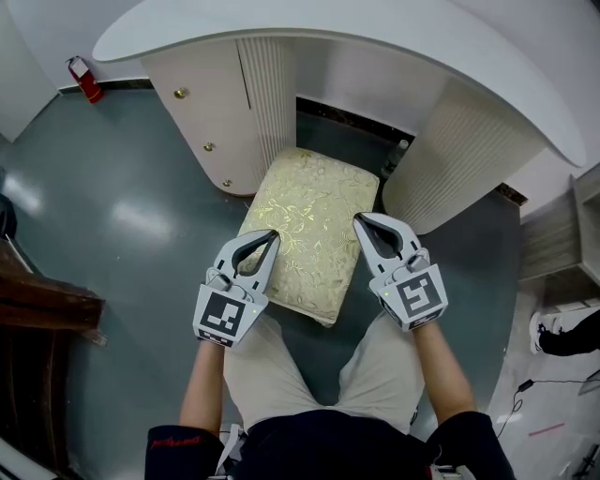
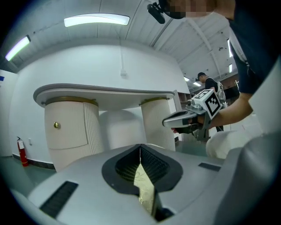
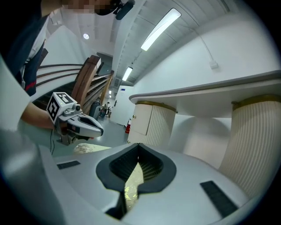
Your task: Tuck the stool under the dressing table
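Flanking the half-tucked stool, left claw at 9 o'clock, right claw at 3, both closed, empty; next, likely push toward 12.

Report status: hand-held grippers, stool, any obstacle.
Left hand-held gripper and right hand-held gripper both shut, flanking the gold-patterned cushioned stool. Stool's far end between pedestals of the cream dressing table, near end out. Small dark object by right pedestal.

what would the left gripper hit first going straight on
Probably the back of the dressing table's kneehole, passing over the stool cushion; it may clip the right pedestal, depth is unclear.
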{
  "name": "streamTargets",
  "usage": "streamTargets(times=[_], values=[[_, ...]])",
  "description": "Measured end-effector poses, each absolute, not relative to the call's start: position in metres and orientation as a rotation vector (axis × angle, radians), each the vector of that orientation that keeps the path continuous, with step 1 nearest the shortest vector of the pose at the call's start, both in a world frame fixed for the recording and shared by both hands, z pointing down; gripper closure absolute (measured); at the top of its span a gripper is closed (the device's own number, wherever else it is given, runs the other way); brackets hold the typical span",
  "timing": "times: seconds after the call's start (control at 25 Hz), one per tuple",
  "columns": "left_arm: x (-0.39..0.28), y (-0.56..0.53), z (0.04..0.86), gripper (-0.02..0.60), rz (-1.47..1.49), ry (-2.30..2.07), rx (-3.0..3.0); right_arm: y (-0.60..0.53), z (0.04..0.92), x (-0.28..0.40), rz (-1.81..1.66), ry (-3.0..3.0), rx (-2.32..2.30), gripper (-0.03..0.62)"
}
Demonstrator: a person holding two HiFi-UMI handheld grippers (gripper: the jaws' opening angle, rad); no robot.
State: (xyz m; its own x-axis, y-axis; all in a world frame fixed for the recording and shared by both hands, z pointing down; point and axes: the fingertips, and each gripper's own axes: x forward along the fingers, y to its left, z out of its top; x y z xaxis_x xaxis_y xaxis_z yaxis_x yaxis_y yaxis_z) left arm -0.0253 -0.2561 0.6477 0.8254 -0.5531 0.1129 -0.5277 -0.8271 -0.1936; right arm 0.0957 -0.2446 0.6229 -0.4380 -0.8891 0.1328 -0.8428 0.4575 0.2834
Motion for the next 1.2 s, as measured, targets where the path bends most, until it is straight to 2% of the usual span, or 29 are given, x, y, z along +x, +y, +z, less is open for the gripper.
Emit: streamTargets(times=[1.2], values=[[-0.043,-0.172,0.717,0.565,-0.704,0.519,-2.692,-0.136,0.710,0.022,0.016,-2.324,1.256,0.582]])
